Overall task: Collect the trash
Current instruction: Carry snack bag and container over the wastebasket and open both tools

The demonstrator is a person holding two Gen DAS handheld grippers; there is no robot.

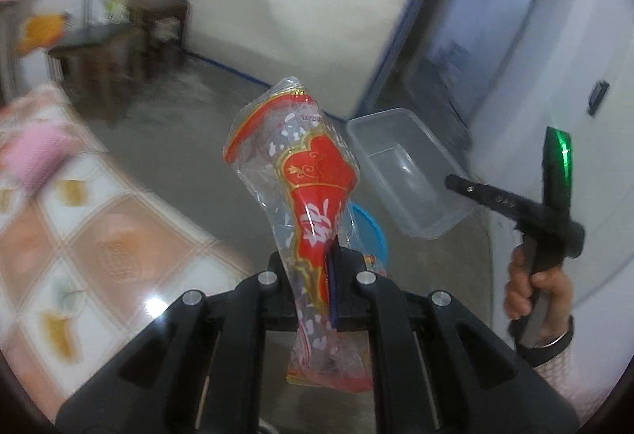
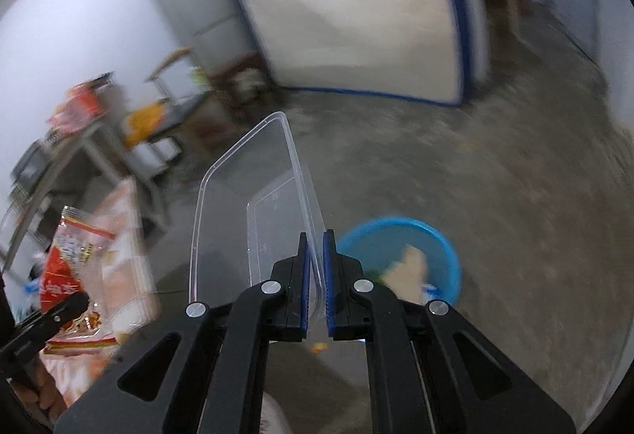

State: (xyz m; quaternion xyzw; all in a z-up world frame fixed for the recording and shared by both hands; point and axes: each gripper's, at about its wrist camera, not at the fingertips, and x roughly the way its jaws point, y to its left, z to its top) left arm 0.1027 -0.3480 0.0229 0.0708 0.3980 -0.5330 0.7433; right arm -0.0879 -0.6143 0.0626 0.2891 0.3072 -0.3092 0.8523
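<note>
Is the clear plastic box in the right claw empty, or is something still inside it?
Empty. The clear box is see-through in both views, and only bare floor shows through it. The right claw pinches its rim.

the snack bag (image 1: 313, 188) is clear plastic printed with a red panel, gold edging and white script. the food container (image 2: 253, 204) is colourless and see-through. the basin (image 2: 400, 259) on the grey concrete floor (image 2: 495, 196) is bright blue. the tablecloth (image 1: 91, 232) shows a diamond grid of peach, pink and white. both grippers are black, with blue pads (image 2: 304, 287) on the right one.
</note>
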